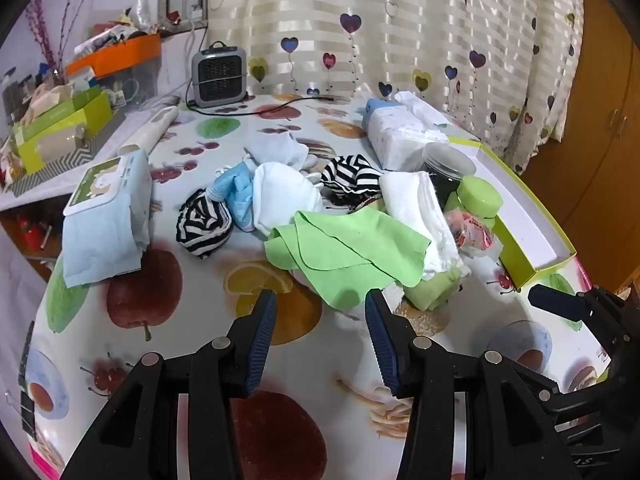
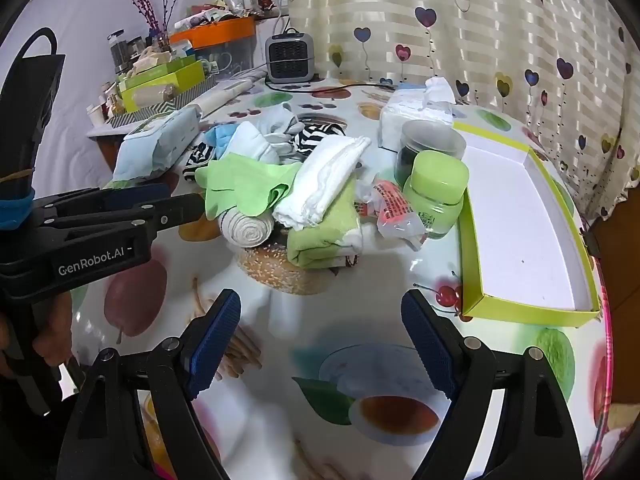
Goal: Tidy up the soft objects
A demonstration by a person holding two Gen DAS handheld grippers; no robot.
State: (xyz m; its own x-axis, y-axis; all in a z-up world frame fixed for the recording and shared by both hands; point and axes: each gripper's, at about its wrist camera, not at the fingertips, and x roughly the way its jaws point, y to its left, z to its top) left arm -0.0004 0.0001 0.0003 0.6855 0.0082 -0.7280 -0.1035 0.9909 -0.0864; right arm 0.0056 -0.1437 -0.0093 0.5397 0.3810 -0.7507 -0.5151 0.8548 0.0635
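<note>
Cloths lie heaped mid-table: a green cloth (image 1: 348,248) draped by a folded white towel (image 2: 324,178), with striped socks (image 1: 204,224) behind. The left gripper (image 1: 320,300) hovers with jaws apart just before the green cloth's near edge, gripping nothing. The right gripper (image 2: 320,312) gapes wide and empty over bare tablecloth (image 2: 380,360), beside a green-rimmed box (image 2: 520,220).

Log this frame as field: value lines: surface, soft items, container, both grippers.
surface: fruit-print tablecloth
soft items: green cloth, white folded cloth, striped sock, blue mask, rolled bandage, heaped mid-table
container: green-rimmed box, empty, beside the pile
left gripper: open, holding nothing, at the green cloth's near edge
right gripper: open, holding nothing, over bare tablecloth
</note>
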